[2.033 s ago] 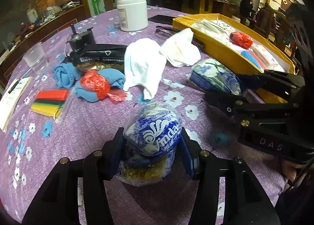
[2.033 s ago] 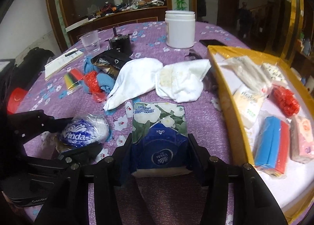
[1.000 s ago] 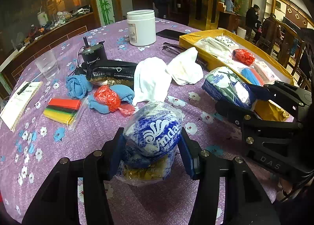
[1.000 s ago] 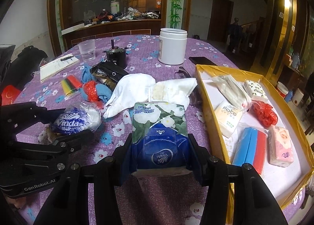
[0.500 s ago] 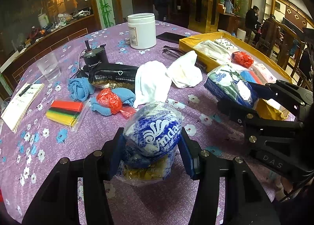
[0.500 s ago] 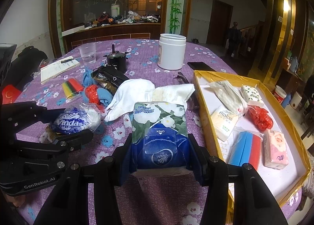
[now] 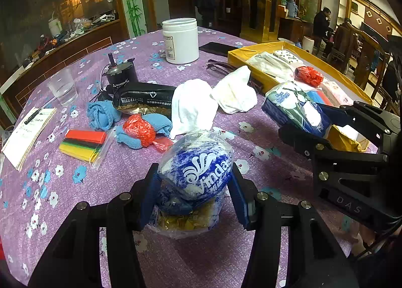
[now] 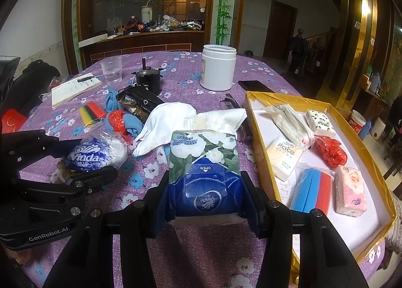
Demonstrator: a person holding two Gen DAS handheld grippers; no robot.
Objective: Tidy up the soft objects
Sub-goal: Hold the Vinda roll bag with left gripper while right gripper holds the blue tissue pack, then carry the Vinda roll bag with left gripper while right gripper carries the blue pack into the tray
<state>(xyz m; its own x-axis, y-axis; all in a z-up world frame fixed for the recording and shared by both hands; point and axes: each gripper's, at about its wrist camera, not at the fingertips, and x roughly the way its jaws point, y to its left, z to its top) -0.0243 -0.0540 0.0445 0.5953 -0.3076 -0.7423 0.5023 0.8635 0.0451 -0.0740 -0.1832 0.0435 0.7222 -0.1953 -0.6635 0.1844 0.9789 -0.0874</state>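
Left gripper point(image 7: 193, 192) clamps the bagged Vinda roll point(image 7: 198, 175), lower centre; right gripper point(image 8: 204, 202) clamps the floral tissue pack point(image 8: 204, 162). Both lifted, presumably for the yellow tray point(image 8: 253, 122) (right of frame).

I read "Vinda" on the bagged roll point(image 7: 198, 175) between my left tongs, "OPEN" and "Vinda" on the tissue pack point(image 8: 204, 175) in my right, "GenRobot.AI" on the left tool's body point(image 8: 47, 231), "Face" on a pack point(image 8: 285, 160) in the tray right of them.

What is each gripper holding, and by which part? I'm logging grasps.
Left gripper clamps the tissue roll by its sides; right gripper clamps the tissue pack by its lower side edges.
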